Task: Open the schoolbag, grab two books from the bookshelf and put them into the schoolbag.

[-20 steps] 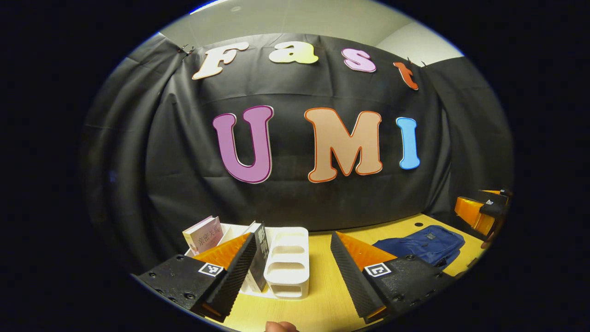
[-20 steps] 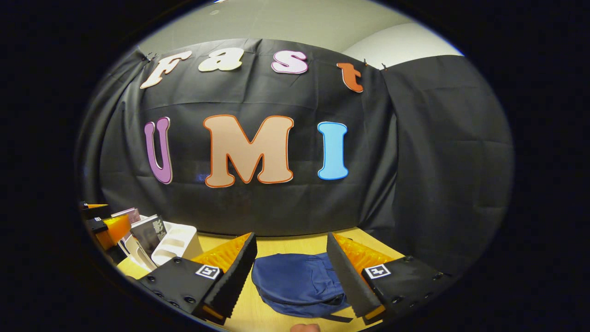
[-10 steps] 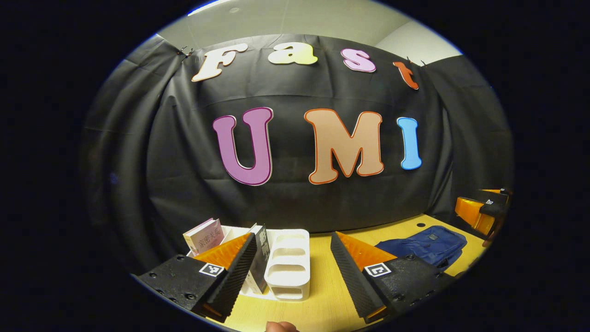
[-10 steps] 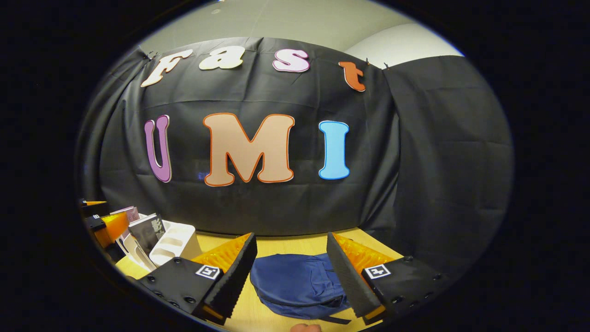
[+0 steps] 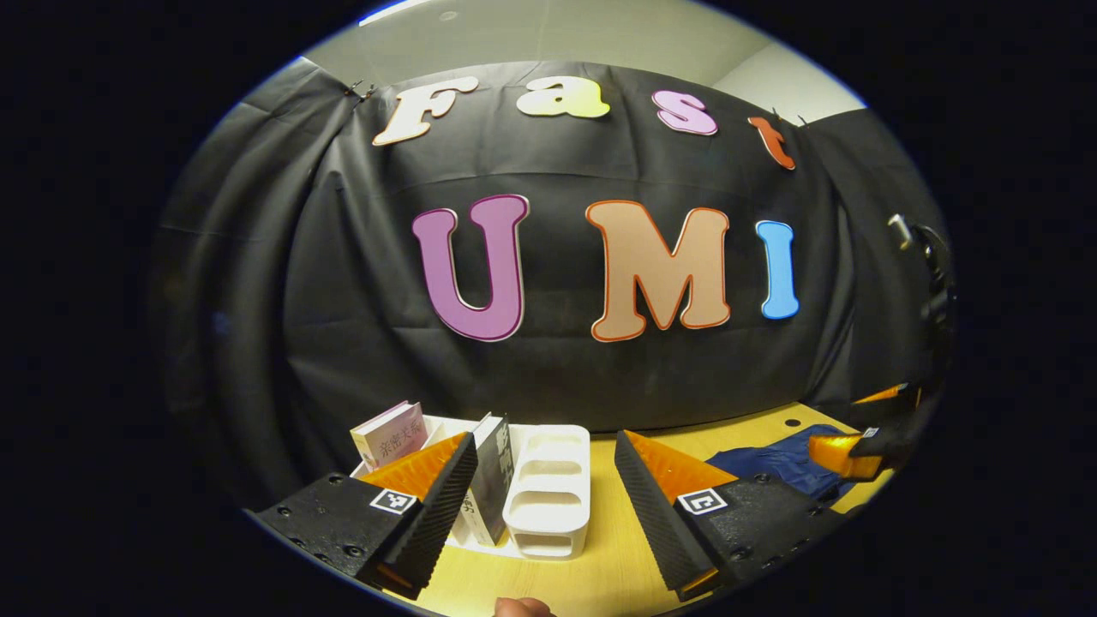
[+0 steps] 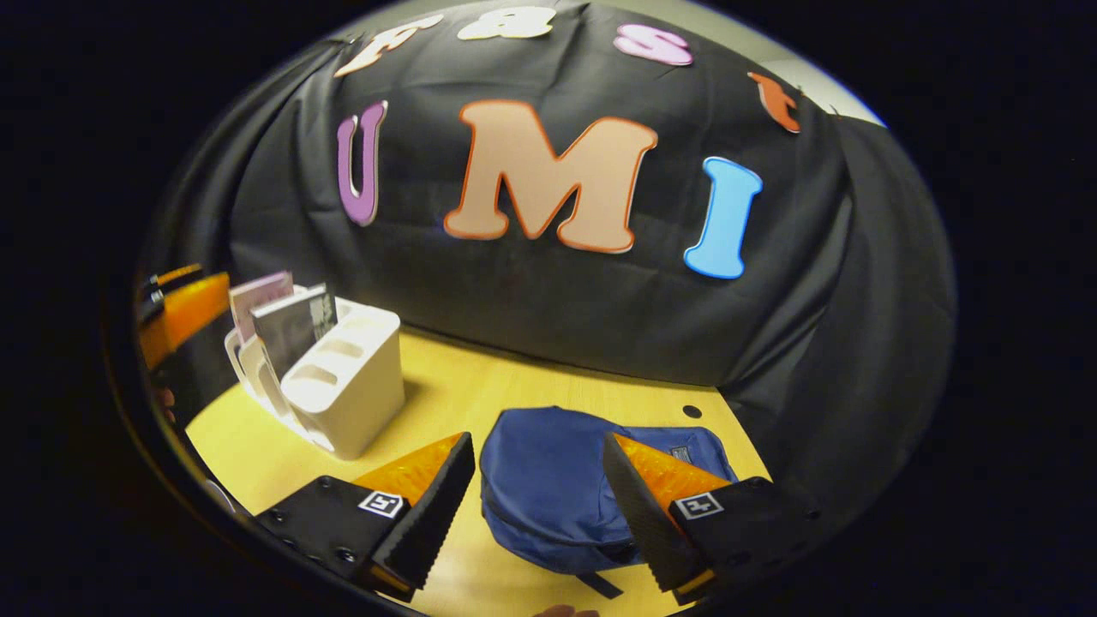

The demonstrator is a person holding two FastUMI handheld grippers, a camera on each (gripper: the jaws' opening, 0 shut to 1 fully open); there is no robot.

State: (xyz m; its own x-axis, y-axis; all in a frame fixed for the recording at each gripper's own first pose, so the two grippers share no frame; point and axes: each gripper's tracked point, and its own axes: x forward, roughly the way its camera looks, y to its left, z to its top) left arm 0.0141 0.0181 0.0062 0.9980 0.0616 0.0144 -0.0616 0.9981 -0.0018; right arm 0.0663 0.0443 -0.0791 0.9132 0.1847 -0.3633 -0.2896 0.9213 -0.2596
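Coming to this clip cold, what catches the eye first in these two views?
The blue schoolbag lies flat on the yellow table, with the open right gripper just above it. To the left stands a white bookshelf holding two books, and the open left gripper faces it.

Schoolbag [image 6: 566, 488]: showing plain navy blue. Bookshelf [image 6: 343, 386]: showing plain white. Table [image 6: 463, 386]: showing pale yellow wood grain. Left-hand book [image 5: 390, 433]: showing a pink cover with dark lettering and white page edges. Second book [image 5: 490, 484]: showing a dark grey-black cover with white lettering. Booth cloth: showing black.
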